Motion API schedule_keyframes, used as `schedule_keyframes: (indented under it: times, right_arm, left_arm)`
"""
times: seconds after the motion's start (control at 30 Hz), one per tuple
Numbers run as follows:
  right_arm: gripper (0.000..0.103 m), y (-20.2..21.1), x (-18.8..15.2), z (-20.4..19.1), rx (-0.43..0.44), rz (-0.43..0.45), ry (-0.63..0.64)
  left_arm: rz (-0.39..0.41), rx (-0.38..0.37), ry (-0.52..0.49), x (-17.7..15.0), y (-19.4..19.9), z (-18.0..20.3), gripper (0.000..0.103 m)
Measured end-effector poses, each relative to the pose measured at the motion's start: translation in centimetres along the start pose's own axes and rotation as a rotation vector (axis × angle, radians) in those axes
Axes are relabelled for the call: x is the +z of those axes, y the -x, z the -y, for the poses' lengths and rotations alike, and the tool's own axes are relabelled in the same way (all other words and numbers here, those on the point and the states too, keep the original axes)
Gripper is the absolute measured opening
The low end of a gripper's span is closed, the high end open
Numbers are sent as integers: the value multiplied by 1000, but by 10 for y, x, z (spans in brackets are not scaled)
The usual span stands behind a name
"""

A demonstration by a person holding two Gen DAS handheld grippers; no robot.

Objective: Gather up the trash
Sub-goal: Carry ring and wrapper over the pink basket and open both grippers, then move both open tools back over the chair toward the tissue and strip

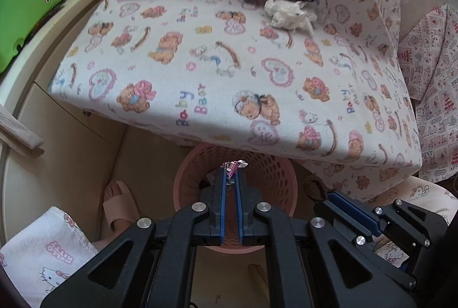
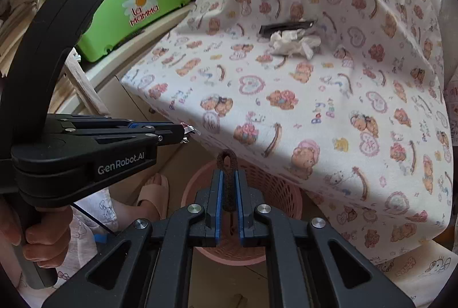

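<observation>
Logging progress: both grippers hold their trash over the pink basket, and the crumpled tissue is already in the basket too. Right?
Not quite: the crumpled tissue lies on the bear-print sheet, as the right wrist view shows. The left gripper and right gripper do hold trash over the pink basket.

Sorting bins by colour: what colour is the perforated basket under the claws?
Pink; the basket shows best in the right wrist view.

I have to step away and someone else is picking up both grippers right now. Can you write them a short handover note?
Left gripper: shut on a small checked wrapper scrap, over the pink basket.
Right gripper: shut on a dark brown looped band, also above the basket.
Done: both pieces picked up.
Left: neither is dropped in yet. On the printed sheet remain a crumpled white tissue and a dark flat strip just behind it.
</observation>
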State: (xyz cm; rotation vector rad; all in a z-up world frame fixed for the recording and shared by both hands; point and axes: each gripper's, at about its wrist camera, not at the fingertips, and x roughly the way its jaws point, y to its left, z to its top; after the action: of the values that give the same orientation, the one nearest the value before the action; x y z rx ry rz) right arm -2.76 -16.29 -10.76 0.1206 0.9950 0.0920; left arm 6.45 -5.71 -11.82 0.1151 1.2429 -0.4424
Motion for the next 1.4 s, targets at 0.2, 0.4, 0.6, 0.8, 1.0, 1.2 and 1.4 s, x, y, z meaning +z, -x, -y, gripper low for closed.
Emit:
schedule_keyframes:
  times: [0.2, 0.4, 0.6, 0.8, 1.0, 1.2, 1.4]
  right_arm:
    - [9, -34, -16, 1, -15, -108, 11]
    - [9, -68, -29, 2, -55, -191, 25]
    - [9, -95, -40, 7, -93, -233, 25]
    - [9, -113, -48, 4, -125, -258, 68]
    - [9, -129, -56, 8, -144, -300, 51]
    - [21, -134, -59, 9, -130, -321, 52]
    - [45, -133, -60, 9, -134, -300, 47]
  left_arm:
    - [-75, 9, 32, -9, -27, -10, 5]
    - [-129, 39, 47, -16, -57, -13, 5]
    - [-189, 60, 86, -18, -81, -18, 5]
    - [-227, 90, 98, -21, -101, -22, 6]
    - [-253, 94, 99, -23, -112, -28, 6]
    - [-262, 87, 87, -24, -114, -24, 33]
    - [-253, 80, 87, -23, -110, -23, 41]
